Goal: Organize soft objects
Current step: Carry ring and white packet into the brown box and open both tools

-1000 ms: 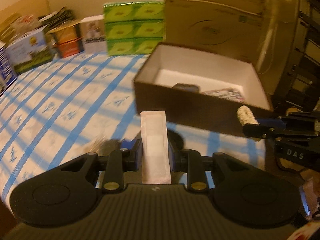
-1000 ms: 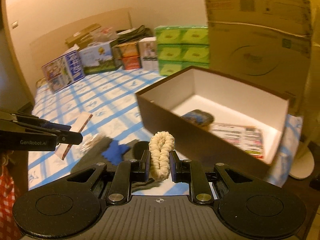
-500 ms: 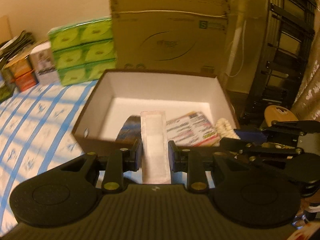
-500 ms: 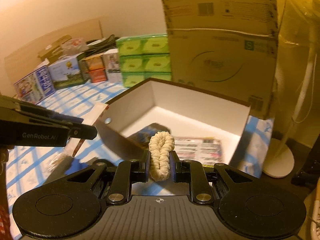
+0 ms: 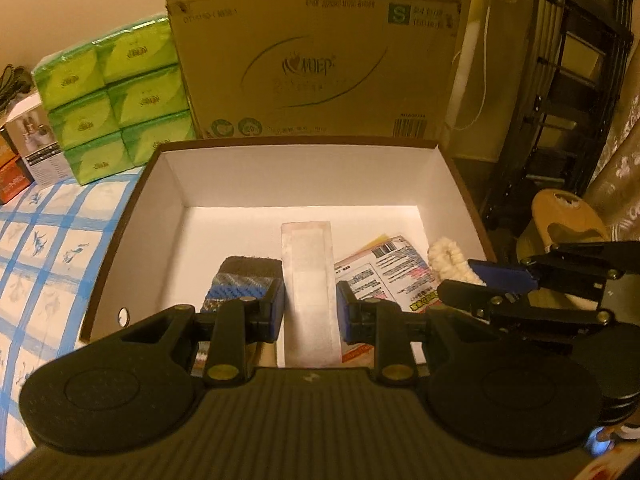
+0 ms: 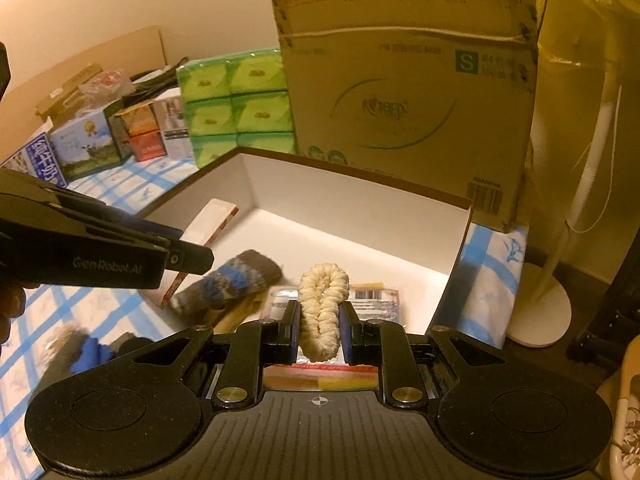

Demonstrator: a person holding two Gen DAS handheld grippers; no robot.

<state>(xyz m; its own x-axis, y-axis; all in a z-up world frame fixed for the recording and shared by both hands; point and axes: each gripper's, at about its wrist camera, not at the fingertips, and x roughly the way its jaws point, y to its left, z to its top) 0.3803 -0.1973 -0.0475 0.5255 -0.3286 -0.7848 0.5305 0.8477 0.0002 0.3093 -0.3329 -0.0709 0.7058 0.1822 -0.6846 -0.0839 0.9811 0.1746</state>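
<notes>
Nearest, left wrist view: left claw [image 5: 310,310] clenched on a flat white packet [image 5: 308,284], long axis pointing away, its far end hanging over the box floor. Right wrist view: right claw [image 6: 320,330] clenched on a cream braided loop [image 6: 323,312], held upright between the pads, top of the loop clear above the fingertips.

Both claws sit just over the near rim of the brown box [image 5: 160,184], white inside, which rests on the blue-checked cloth [image 5: 48,240] covering the worktop. Already lying on the box floor: a blue-and-grey knitted piece [image 5: 242,280] at left and a printed foil packet [image 5: 388,272] at right. One more dark-and-blue soft item [image 6: 90,350] lies on the cloth outside the box, blurred, kind not clear.

Beyond the box: a large cardboard carton [image 5: 316,52], with stacked green tissue packs [image 5: 116,100] beside it.

Judgement: step in hand is the carry-to-box, near its end; release not yet done. Next move calls for lowering each claw into the box over bare floor, then letting go: white packet between the knitted piece and the foil packet, loop toward the right wall. Keep the two claws from fouling each other; they are close.
</notes>
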